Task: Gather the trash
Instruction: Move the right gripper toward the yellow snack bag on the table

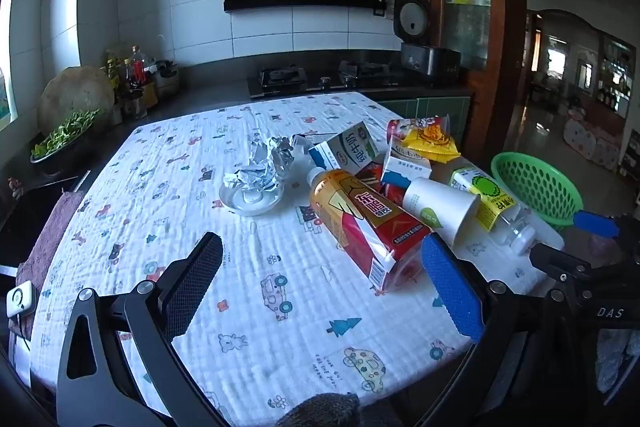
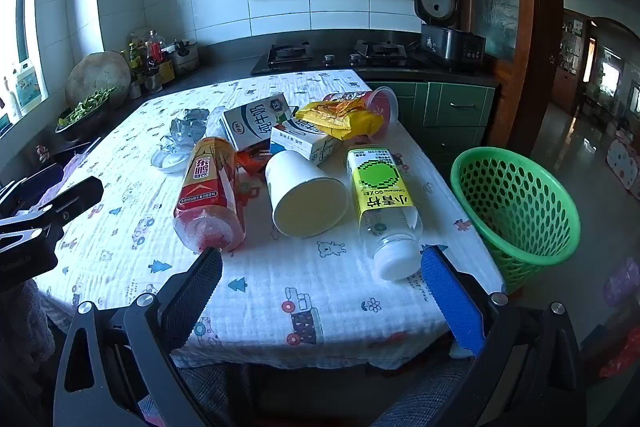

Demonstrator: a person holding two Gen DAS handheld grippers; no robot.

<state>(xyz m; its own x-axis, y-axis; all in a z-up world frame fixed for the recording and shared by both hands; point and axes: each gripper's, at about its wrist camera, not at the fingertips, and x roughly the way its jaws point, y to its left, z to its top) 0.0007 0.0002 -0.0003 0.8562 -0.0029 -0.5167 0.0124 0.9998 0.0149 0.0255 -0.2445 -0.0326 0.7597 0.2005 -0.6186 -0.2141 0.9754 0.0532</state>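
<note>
Nothing has yet been picked up, so the collecting is judged to be at its very start. The left gripper [image 1: 322, 291] and the right gripper [image 2: 322, 293] are both held with jaws spread wide and empty, above the near edge of the table [image 2: 248, 307].

The trash is piled on the far right half of the patterned cloth. A red and orange bottle [image 2: 210, 193], a white paper cup [image 2: 306, 193] and a clear bottle with a yellow-green label [image 2: 382, 203] lie on their sides nearest the grippers. Behind them two milk cartons [image 2: 256, 121], a yellow snack packet [image 2: 340, 119] and a red cup [image 2: 382, 105] are stacked loosely against each other. Crumpled foil [image 1: 262, 163] rests on a small white dish, further left.

The green basket [image 2: 516, 203] stands on the floor just beside the table's right edge. The next move is judged to call for closing on one near item, probably the clear bottle by the right gripper, and carrying it right to the basket.
</note>
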